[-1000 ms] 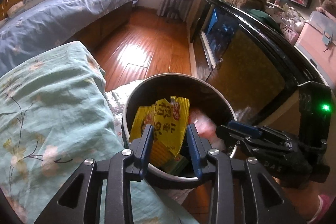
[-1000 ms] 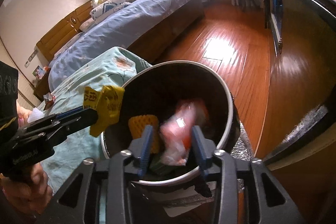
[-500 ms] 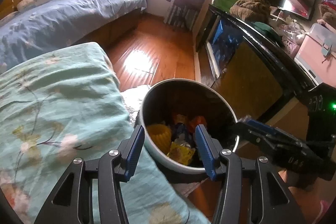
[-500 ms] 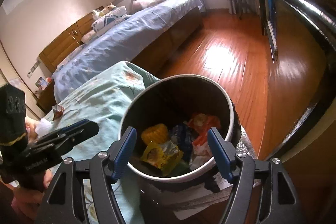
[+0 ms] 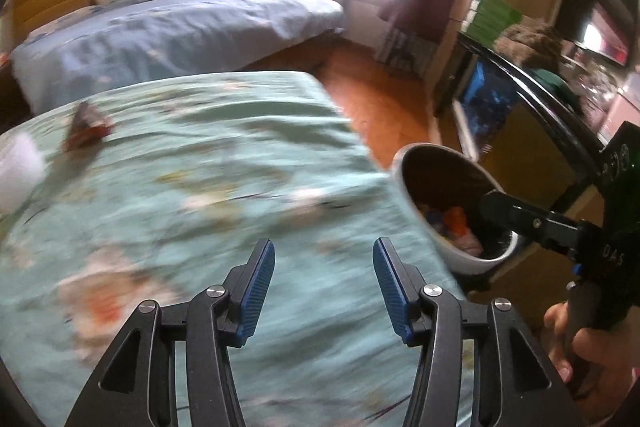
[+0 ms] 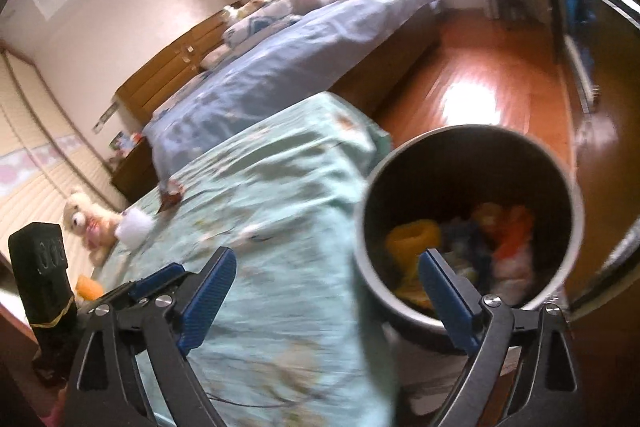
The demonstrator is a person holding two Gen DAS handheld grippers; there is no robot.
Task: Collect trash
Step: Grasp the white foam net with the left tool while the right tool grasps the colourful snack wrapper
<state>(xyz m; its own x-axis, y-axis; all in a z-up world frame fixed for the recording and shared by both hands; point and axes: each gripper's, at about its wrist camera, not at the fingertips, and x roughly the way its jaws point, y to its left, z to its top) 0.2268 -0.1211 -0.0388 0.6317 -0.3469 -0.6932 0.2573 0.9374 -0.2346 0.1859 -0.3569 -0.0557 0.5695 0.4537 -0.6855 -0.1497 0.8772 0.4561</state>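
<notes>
A round trash bin stands on the floor beside a bed with a teal flowered cover; it also shows in the left wrist view. Yellow, orange and pink wrappers lie inside it. My left gripper is open and empty above the teal cover. My right gripper is open and empty, its right finger over the bin's near rim. A dark red wrapper and a white crumpled tissue lie on the far left of the cover; both also show in the right wrist view: the wrapper, the tissue.
A second bed with blue bedding stands behind. A dark glass-fronted cabinet runs along the right, past the wooden floor. A plush toy and an orange thing lie at the cover's left end.
Both grippers let go of their wrappers into the bin and opened wide. Both have swung left from the bin towards the teal cover; the view is motion-blurred.
</notes>
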